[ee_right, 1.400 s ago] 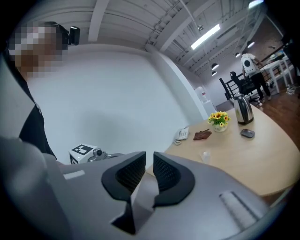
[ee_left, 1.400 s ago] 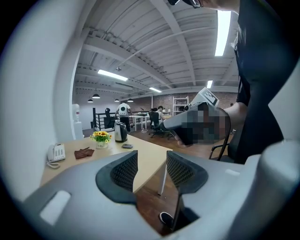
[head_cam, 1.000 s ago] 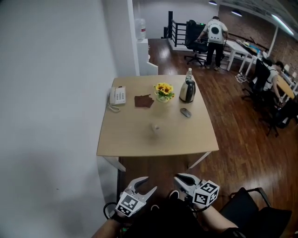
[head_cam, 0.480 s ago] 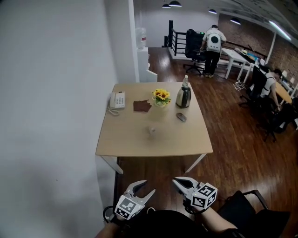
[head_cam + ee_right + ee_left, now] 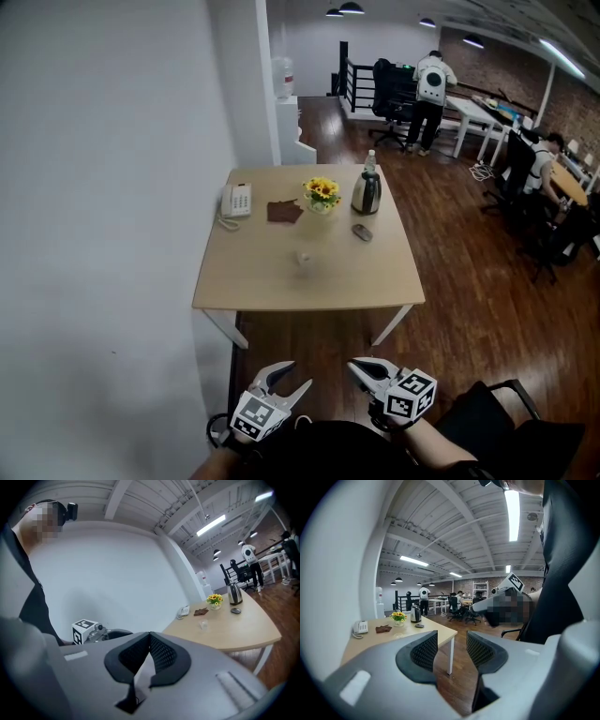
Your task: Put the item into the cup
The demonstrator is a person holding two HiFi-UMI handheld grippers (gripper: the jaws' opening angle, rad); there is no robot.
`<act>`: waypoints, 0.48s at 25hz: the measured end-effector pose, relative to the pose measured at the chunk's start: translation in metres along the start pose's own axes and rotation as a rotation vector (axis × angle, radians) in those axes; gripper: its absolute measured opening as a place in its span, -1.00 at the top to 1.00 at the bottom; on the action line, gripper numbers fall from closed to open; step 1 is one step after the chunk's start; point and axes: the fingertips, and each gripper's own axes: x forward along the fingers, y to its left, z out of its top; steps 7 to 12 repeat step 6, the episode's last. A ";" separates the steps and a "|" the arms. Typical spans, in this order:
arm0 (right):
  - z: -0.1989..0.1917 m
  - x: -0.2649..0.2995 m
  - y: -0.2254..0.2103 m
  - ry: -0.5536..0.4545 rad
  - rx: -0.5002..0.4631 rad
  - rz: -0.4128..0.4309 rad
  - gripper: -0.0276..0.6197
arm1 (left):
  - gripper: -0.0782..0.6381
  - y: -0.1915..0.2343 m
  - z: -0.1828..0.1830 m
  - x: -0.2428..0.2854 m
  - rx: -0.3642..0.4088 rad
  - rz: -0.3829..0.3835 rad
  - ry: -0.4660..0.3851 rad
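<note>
So the left gripper [image 5: 289, 377] is spread open and empty, and the right gripper [image 5: 362, 368] is pinched closed on nothing. The cup [image 5: 302, 256] sits mid table [image 5: 234, 281], clear and probably tippy. The item [image 5: 362, 232] (my guess) lies toward the right edge. It looks small, light and hard, so pinch its sides.

Black-and-white square markers on left gripper [image 5: 289, 377] and right gripper [image 5: 362, 368], ahead of them tan table [image 5: 281, 286], white phone [image 5: 236, 200], yellow flowers [image 5: 322, 189], brown cloth [image 5: 284, 212], silver kettle [image 5: 365, 192], clear cup [image 5: 302, 257], dark brown floor [image 5: 469, 281]

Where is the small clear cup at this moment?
In the head view, the small clear cup stands near the middle of the light wooden table, on the person's side of the sunflower pot and the flat brown item.
</note>
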 end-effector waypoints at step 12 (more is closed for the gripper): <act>-0.005 -0.010 0.004 -0.003 -0.009 0.005 0.89 | 0.26 -0.011 -0.001 -0.004 0.002 -0.002 -0.003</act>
